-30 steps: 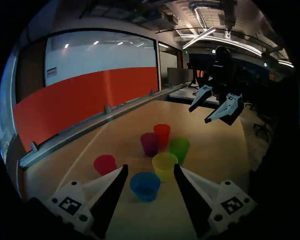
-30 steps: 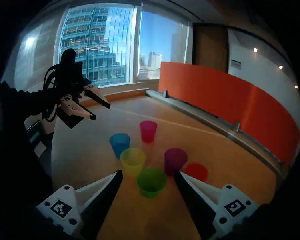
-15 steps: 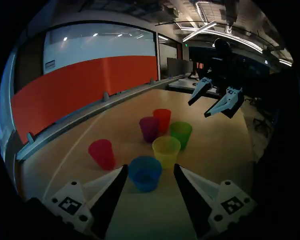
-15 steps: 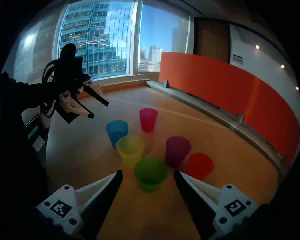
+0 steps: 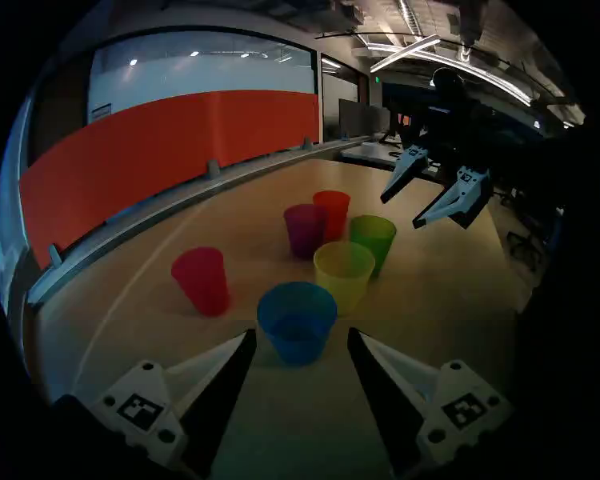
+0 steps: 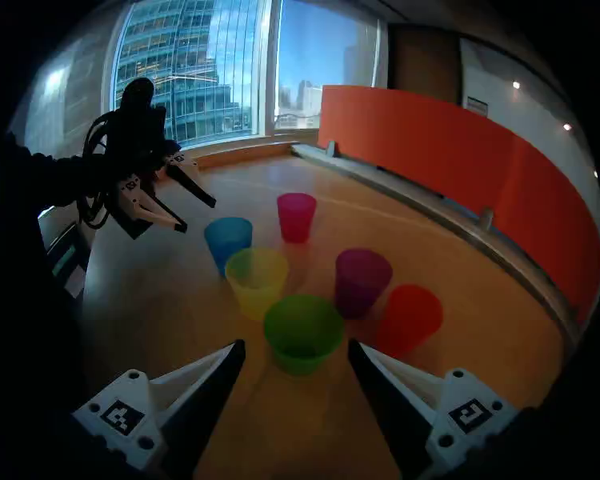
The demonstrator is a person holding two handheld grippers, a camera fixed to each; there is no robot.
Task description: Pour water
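A pale wooden table (image 5: 452, 304) runs beside an orange wall (image 5: 140, 152), with six upright cups (image 5: 306, 228) grouped near its middle. The left gripper (image 5: 300, 334) is spread wide and holds nothing; the blue cup (image 5: 297, 320) stands straight ahead, just before its fingertips. From the opposite side the right gripper (image 6: 294, 346), also spread and empty, faces the green cup (image 6: 303, 332) the same way. Farther between them stands the yellow cup (image 5: 344, 272). Which cup holds water I cannot tell

No legible text; the wall sign (image 6: 476, 106) is too small, the fingers (image 5: 216, 380) bear coded squares (image 5: 140, 410)
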